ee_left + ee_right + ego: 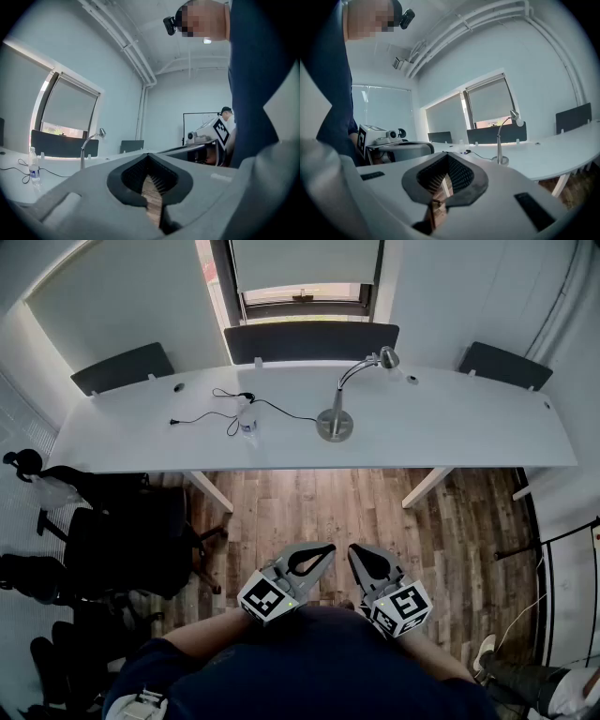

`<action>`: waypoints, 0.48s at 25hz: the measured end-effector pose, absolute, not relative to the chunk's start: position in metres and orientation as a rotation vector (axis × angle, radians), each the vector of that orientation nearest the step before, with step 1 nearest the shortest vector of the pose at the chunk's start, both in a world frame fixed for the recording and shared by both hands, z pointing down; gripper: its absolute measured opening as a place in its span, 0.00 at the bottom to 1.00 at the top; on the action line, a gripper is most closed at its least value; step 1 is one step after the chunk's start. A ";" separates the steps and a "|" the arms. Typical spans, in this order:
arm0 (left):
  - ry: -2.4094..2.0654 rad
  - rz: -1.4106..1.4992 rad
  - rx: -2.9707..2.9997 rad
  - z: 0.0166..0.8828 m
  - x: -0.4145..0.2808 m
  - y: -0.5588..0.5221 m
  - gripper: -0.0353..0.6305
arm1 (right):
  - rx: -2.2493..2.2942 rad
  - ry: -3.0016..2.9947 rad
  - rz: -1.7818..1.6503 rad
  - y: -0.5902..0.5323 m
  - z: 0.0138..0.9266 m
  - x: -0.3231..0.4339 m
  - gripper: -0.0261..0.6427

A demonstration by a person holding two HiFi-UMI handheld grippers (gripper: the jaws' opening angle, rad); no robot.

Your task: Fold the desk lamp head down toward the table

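The silver desk lamp (335,424) stands on the white desk (469,427), a little right of its middle. Its curved neck rises to the head (388,358), which is raised and leans to the right. The lamp (87,149) is small and far off in the left gripper view, and the lamp (502,140) shows the same way in the right gripper view. My left gripper (327,547) and right gripper (354,549) are held side by side close to the person's body, well short of the desk over the wooden floor. Both are shut with nothing between the jaws.
A small water bottle (247,420) and a black cable (202,414) lie on the desk to the left of the lamp. Dark divider panels (311,341) line the desk's far edge. Black office chairs (122,540) stand on the floor at the left.
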State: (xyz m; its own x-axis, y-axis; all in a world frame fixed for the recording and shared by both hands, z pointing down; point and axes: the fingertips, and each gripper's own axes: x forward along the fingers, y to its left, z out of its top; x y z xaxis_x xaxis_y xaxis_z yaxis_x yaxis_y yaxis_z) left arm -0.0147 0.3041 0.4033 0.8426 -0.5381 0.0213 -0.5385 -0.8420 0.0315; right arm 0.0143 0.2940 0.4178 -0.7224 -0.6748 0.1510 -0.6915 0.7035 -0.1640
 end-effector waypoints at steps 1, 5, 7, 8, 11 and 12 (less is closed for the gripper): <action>-0.874 0.014 2.972 0.403 -0.014 0.303 0.06 | 1.137 -2.825 0.323 0.293 0.418 0.016 0.05; -0.877 0.015 2.966 0.404 -0.012 0.300 0.06 | 1.139 -2.825 0.326 0.291 0.419 0.018 0.05; -0.875 0.011 2.962 0.404 -0.011 0.300 0.06 | 1.138 -2.825 0.324 0.291 0.420 0.019 0.05; -0.876 0.009 2.959 0.405 -0.010 0.299 0.06 | 1.137 -2.825 0.324 0.290 0.421 0.019 0.05; -0.885 0.022 2.963 0.407 -0.008 0.298 0.06 | 1.130 -2.831 0.325 0.289 0.421 0.020 0.05; -0.888 0.023 2.963 0.407 -0.007 0.298 0.06 | 1.126 -2.837 0.323 0.289 0.420 0.020 0.05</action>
